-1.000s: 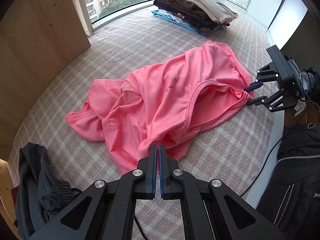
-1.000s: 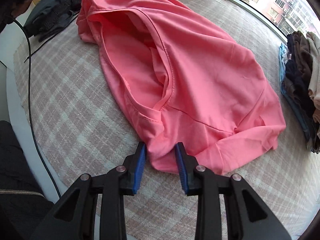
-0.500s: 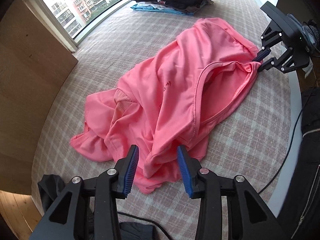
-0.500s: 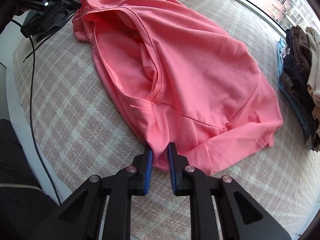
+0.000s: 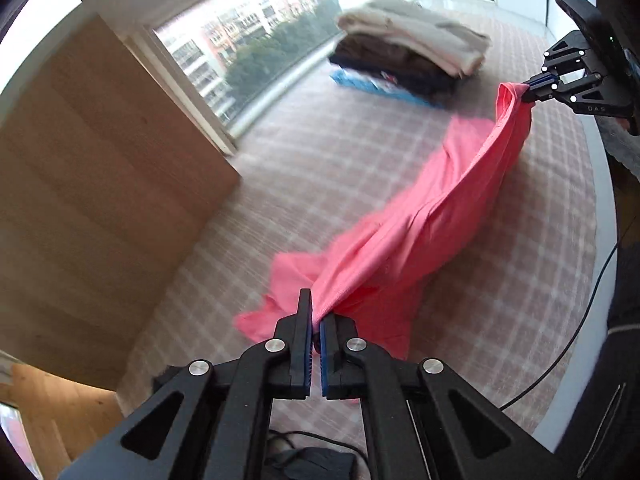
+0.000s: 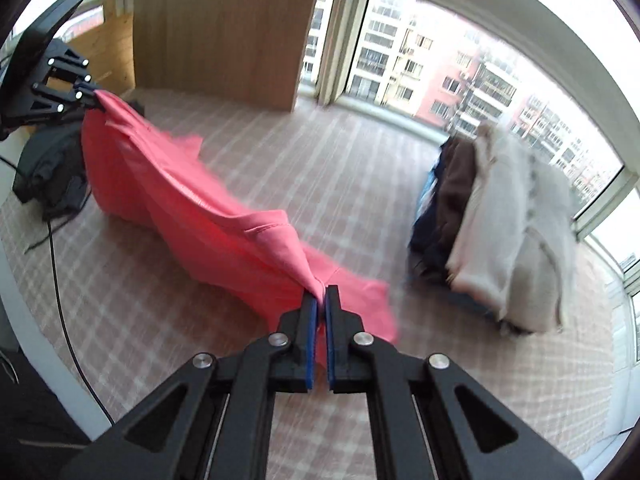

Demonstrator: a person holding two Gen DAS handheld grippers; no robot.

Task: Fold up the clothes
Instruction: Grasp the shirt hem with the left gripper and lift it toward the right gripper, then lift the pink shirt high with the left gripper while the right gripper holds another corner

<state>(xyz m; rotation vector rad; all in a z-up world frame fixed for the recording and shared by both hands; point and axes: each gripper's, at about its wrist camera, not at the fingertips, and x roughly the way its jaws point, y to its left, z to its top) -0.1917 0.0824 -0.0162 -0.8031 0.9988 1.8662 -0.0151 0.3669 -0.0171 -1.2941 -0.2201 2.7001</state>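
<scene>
A pink shirt point(image 5: 420, 232) hangs stretched between both grippers above the plaid bed cover point(image 5: 328, 160); its lower folds still drag on the cover. My left gripper point(image 5: 315, 320) is shut on one bunched end of the shirt. In the right wrist view my right gripper point(image 6: 321, 300) is shut on the other end of the pink shirt point(image 6: 192, 204). Each gripper shows in the other's view: the right gripper point(image 5: 532, 88) at the far right, the left gripper point(image 6: 94, 98) at the far left, both pinching pink cloth.
A stack of folded clothes point(image 5: 408, 48) lies near the window point(image 5: 260, 48), also seen as the stack point(image 6: 496, 216) in the right wrist view. A wooden panel point(image 5: 100, 184) stands at the left. Dark garments point(image 6: 52, 168) and a black cable point(image 6: 64, 320) lie by the bed edge.
Both grippers closed on opposite ends of the pink shirt and rose, lifting it off the bed so it hangs stretched between them. Earlier it lay crumpled flat.
</scene>
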